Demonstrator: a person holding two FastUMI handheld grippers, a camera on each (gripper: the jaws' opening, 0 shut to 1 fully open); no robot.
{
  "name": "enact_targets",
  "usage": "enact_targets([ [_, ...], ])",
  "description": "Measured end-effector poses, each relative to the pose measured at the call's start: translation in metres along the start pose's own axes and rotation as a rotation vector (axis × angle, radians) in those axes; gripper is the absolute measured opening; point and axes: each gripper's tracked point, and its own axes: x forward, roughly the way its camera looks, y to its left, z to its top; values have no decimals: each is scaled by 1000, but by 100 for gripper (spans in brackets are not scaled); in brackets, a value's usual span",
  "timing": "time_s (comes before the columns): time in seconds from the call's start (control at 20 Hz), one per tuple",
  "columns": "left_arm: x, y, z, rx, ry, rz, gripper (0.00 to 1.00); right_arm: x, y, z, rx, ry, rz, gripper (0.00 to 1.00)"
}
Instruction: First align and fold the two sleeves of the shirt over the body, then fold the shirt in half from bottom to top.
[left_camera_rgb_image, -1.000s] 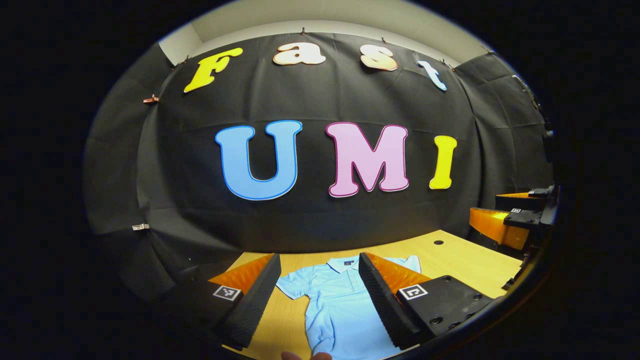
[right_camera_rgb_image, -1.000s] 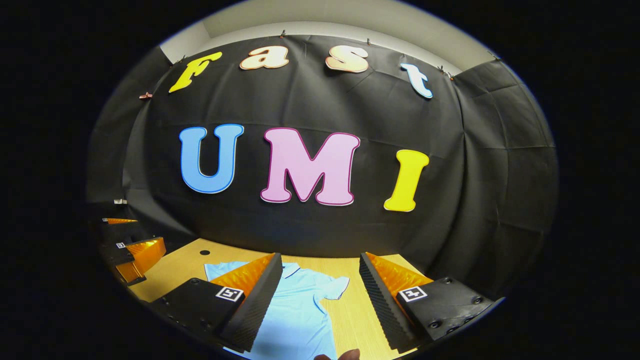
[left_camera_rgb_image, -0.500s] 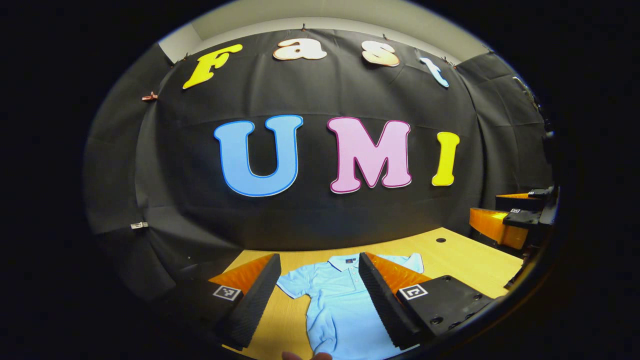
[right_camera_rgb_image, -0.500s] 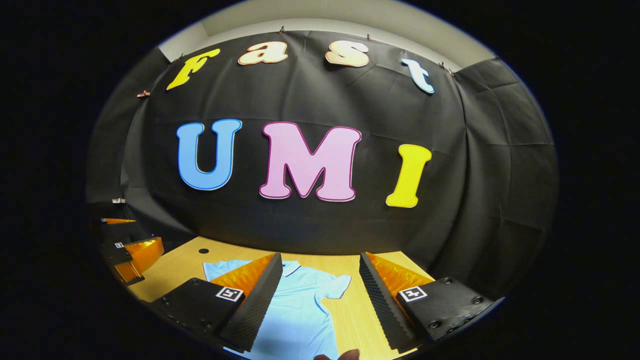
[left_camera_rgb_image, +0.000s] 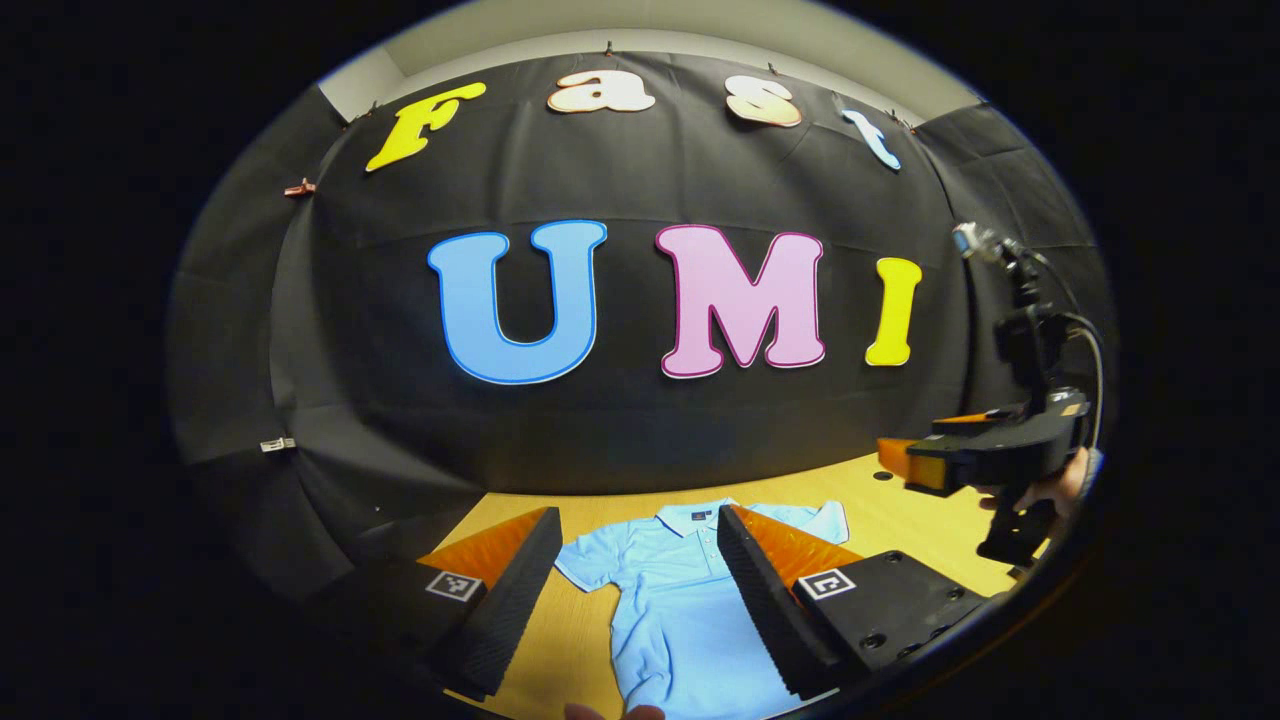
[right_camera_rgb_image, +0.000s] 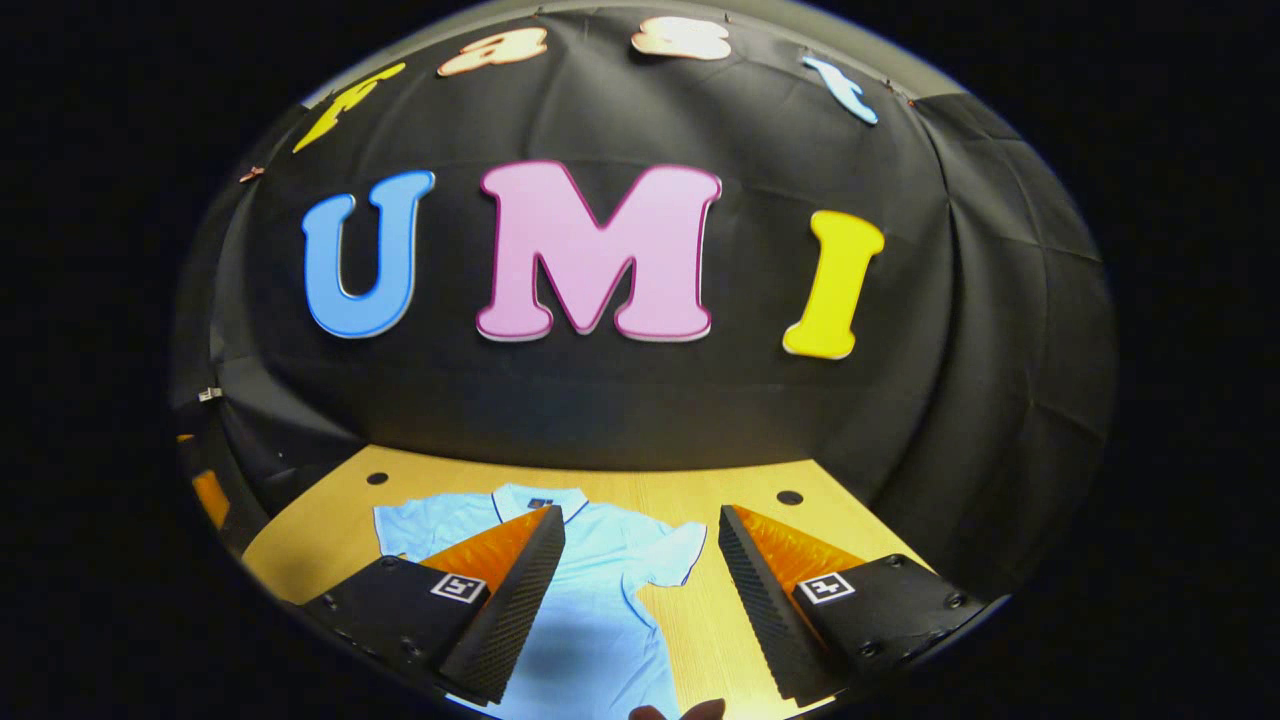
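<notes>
Blue shirt: lies flat, collar away, sleeves unfolded, lower centre on wooden table.
Left gripper: jaws wide, empty, above shirt, likely lining up.
Right gripper: wide, empty, framing right sleeve.

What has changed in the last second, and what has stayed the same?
The right gripper has risen and moved forward over the table; its view now shows more of the shirt. Nothing was grasped. The left gripper stayed put, both stay open, and the shirt lies flat, sleeves unfolded.
</notes>
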Motion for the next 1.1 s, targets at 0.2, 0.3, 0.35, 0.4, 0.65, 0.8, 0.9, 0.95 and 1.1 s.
enact_targets([
  [0.2,1,1,-5,-17,15,23,99,74,-21,-43,68,135,-26,97],
  [0.3,1,2,-9,-22,26,35,99,112,-29,-66,141,200,-28,96],
  [0.35,2,2,-11,-25,33,39,99,128,-35,-81,171,241,-34,97],
  [0.4,2,1,-18,-28,45,44,99,145,-42,-97,188,280,-49,98],
  [0.65,8,-2,-41,-34,111,70,99,213,-74,-160,150,416,-119,98],
  [0.8,11,-7,-54,-32,138,74,99,237,-80,-176,149,457,-130,98],
  [0.9,14,-10,-59,-32,152,74,99,250,-78,-180,147,470,-124,98],
  [0.95,16,-10,-60,-32,156,76,99,254,-77,-183,143,481,-123,98],
  [1.1,21,-10,-64,-33,170,80,99,263,-72,-193,129,508,-116,98],
])
